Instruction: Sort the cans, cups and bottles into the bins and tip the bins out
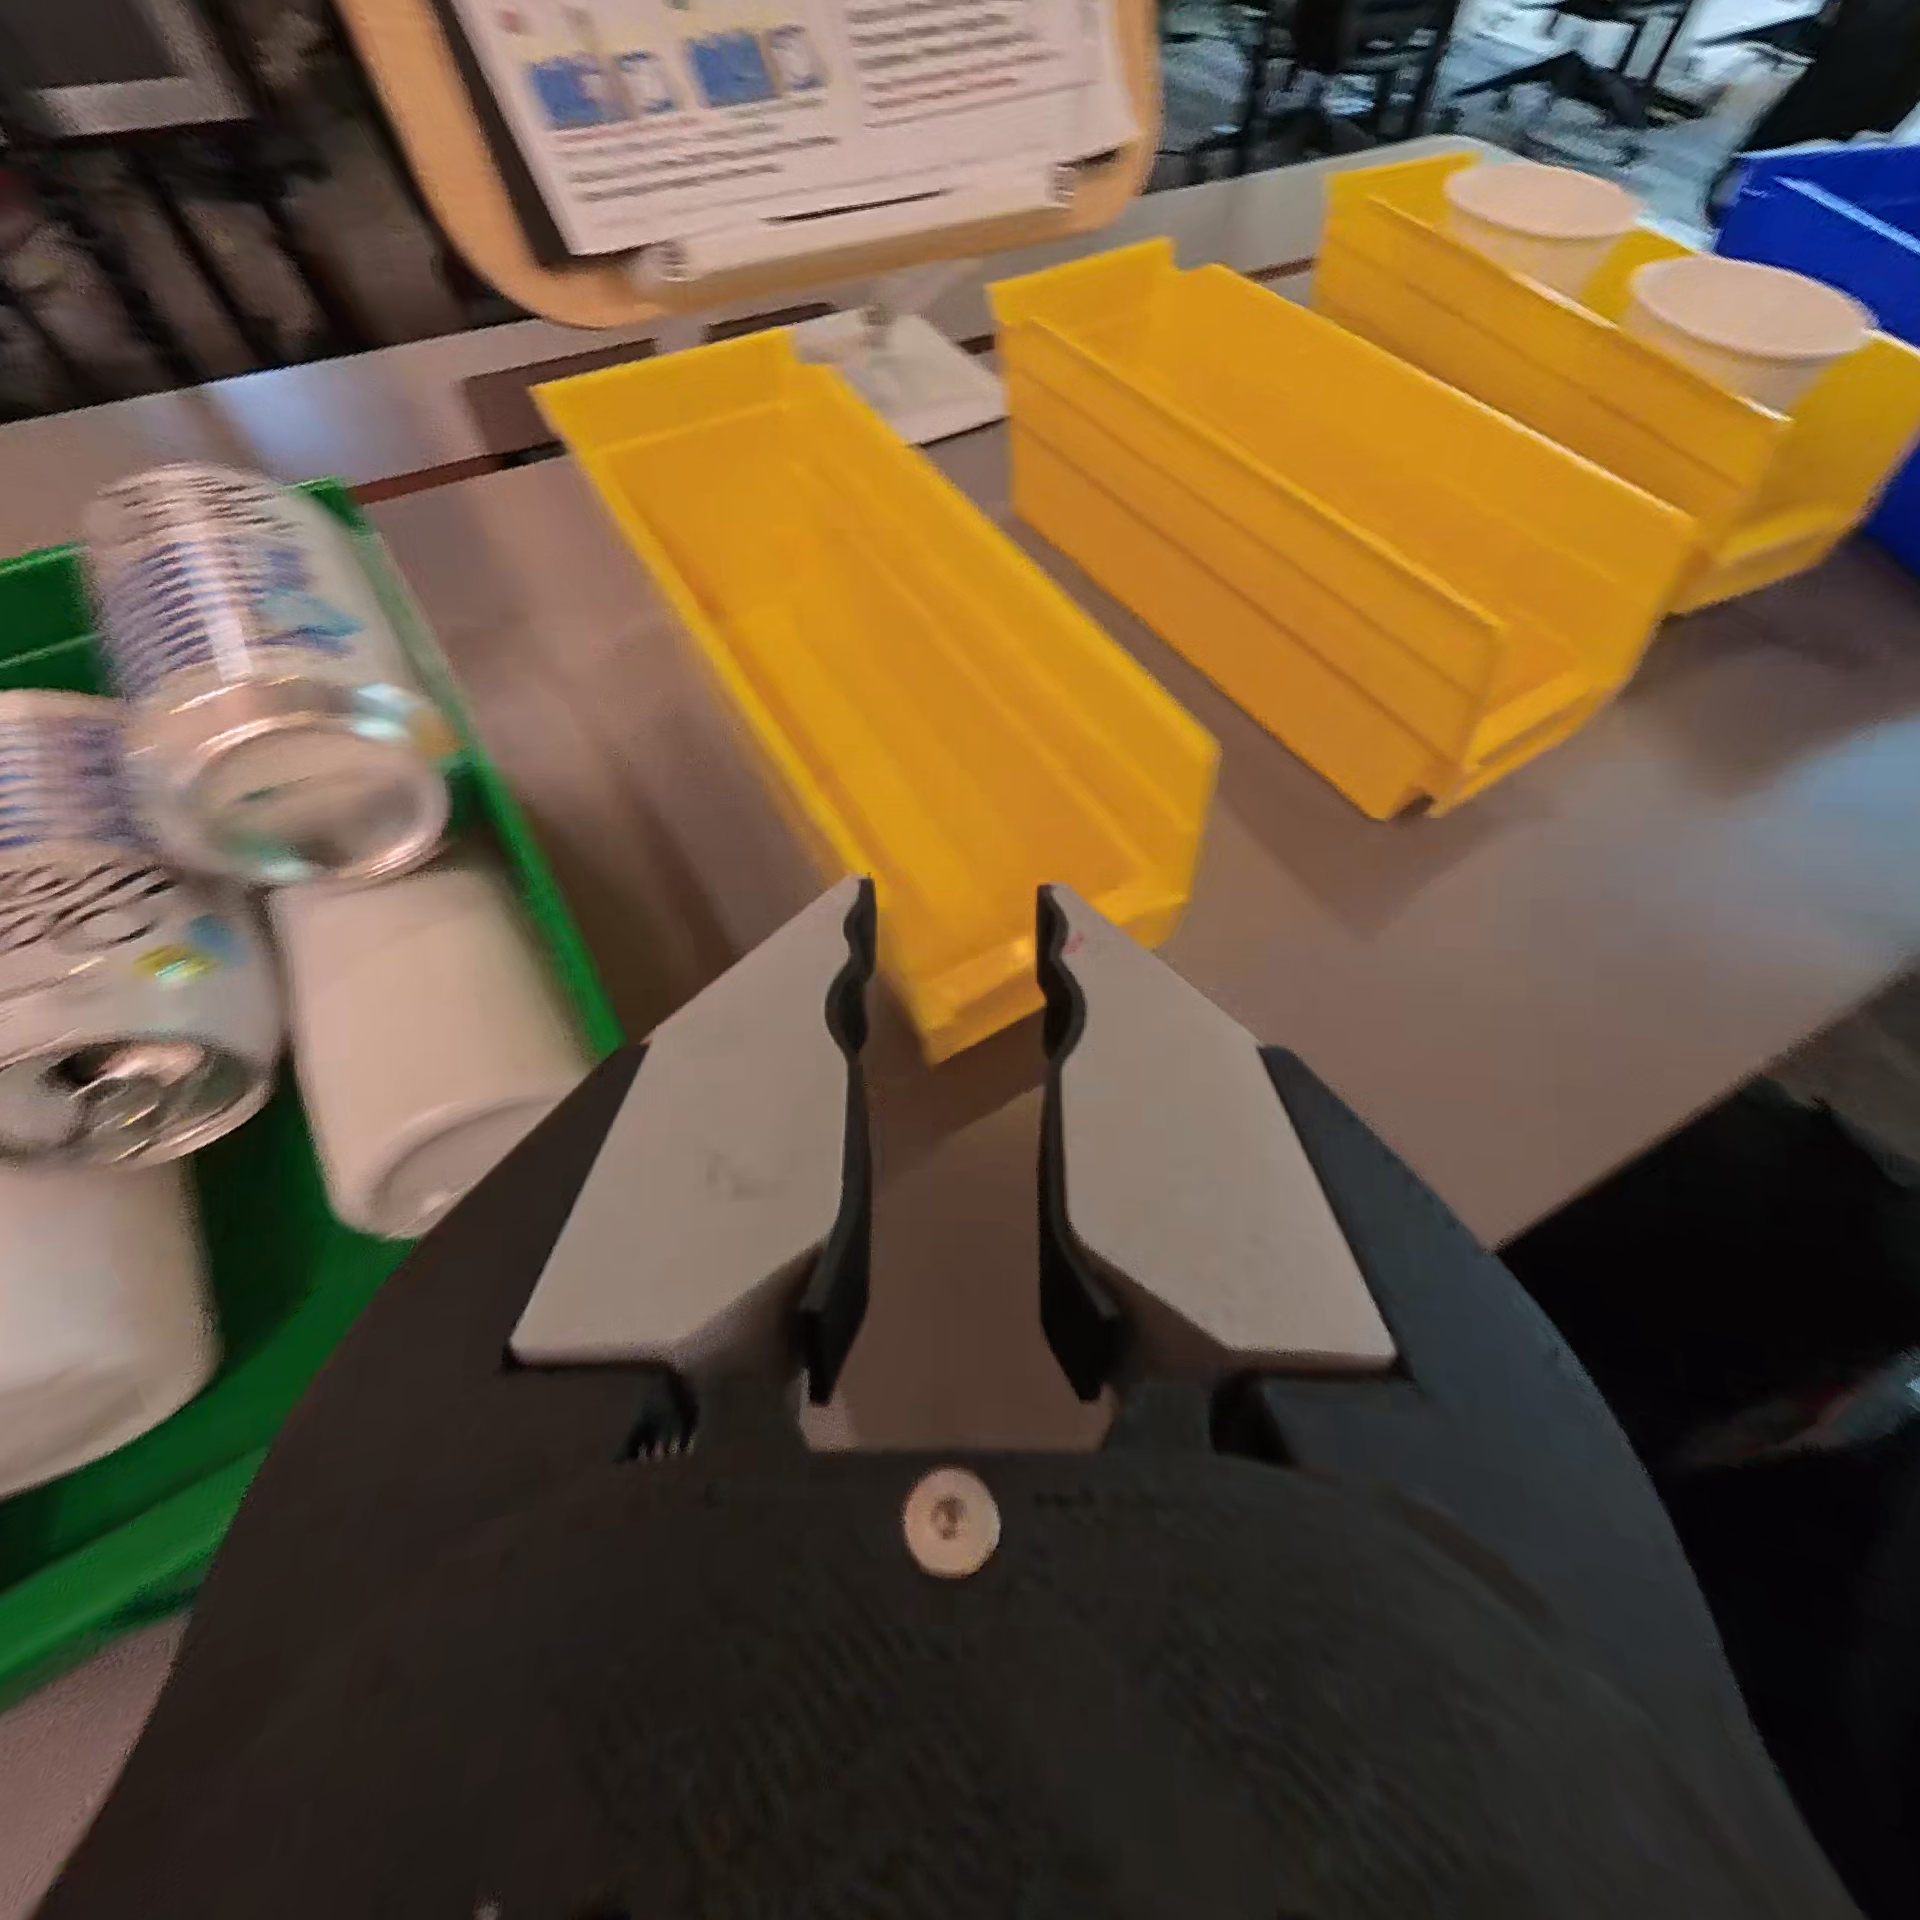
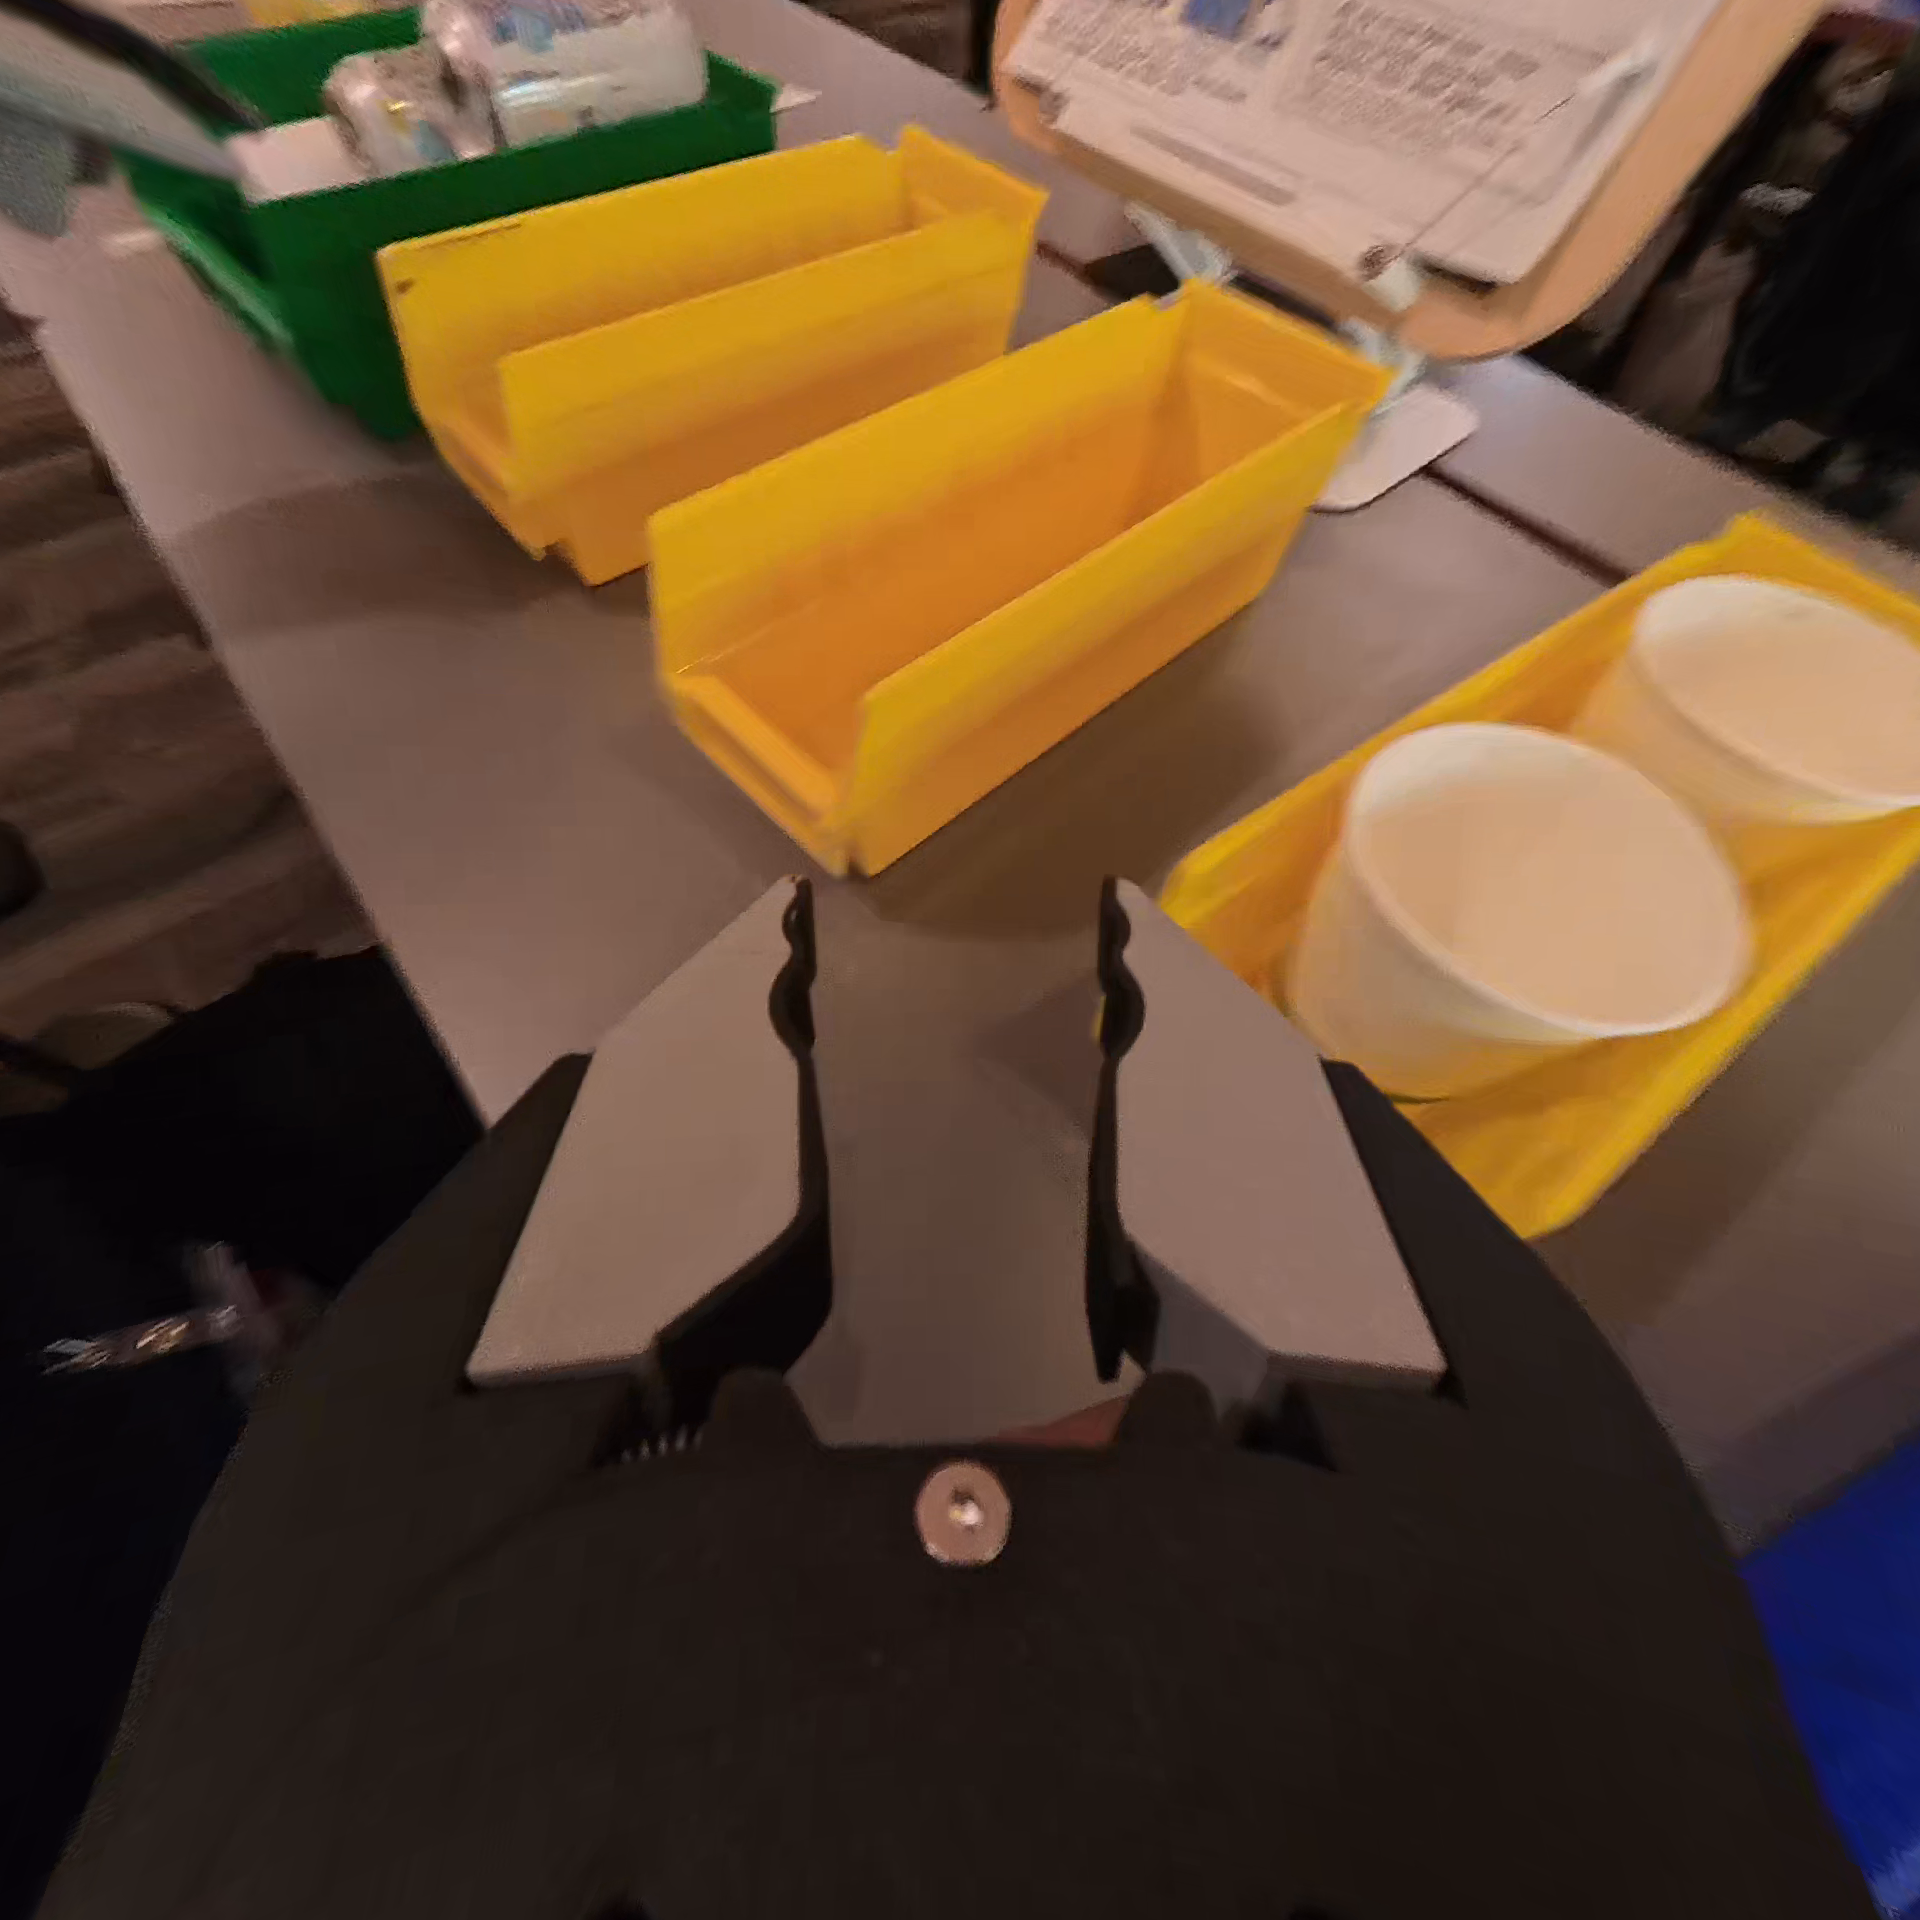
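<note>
**Sorting station: stock on hand, both grippers unloaded**

- Left gripper (image 1: 956, 935): jaws parted a moderate gap, nothing between them; I hold it above the near end of the nearest yellow bin (image 1: 727, 582), which is bare inside.
- Right gripper (image 2: 956, 935): jaws wider apart, also carrying nothing, over the grey table (image 2: 499, 748).
- Middle yellow bin (image 2: 977, 644): nothing in it.
- Far yellow bin (image 2: 1538, 1164): two white cups (image 2: 1517, 883), upright.
- Green bin (image 1: 540, 831): unsorted cans (image 1: 260, 665) lying on their sides, plus white items I cannot identify through the blur.
- Blue bin (image 1: 1829, 239): beyond the yellow row.

Handling note: I judge a can pick comes next. I would swing the left gripper over the green bin, widen it past the can's body, and close across the middle, not the rim.
</note>
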Available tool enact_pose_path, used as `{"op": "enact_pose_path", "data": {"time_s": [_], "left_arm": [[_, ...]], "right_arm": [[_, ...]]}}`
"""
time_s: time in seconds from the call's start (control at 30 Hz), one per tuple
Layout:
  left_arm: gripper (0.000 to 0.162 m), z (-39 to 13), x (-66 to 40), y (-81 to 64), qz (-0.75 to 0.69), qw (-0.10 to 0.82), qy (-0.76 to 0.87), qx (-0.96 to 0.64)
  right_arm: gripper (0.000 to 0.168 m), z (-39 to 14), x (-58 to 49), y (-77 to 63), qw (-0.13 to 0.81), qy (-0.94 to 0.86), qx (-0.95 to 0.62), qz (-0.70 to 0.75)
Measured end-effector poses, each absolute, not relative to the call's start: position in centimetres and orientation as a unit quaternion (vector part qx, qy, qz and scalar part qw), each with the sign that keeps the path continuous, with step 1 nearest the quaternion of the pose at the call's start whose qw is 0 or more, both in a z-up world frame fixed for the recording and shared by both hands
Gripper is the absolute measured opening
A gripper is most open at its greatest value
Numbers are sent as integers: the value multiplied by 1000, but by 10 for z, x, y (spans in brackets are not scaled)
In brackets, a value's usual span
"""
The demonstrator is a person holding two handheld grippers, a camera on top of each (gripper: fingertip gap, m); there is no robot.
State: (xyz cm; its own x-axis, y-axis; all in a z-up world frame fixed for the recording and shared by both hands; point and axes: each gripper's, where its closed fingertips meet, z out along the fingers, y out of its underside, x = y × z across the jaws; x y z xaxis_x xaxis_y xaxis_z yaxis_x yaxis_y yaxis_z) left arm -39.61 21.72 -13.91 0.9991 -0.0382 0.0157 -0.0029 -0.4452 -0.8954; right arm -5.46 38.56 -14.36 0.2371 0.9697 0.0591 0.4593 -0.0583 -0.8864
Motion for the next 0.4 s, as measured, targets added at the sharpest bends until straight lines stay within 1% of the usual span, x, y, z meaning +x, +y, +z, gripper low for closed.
{"op": "enact_pose_path", "data": {"time_s": [0.07,0.17,0.27,0.33,0.4], "left_arm": [[35,-141,-431,207,26,524,-42,-850],[46,-138,-469,199,49,542,-112,-831],[48,-126,-488,215,43,579,-133,-803],[50,-127,-511,235,52,551,-144,-820],[51,-121,-526,260,31,526,-147,-837]], "right_arm": [[57,-165,-55,362,382,-553,-665,324],[57,-195,-48,346,345,-562,-677,327],[56,-214,-40,343,327,-561,-690,320],[55,-215,-38,339,317,-554,-692,337],[55,-212,-36,336,316,-547,-692,348]]}}
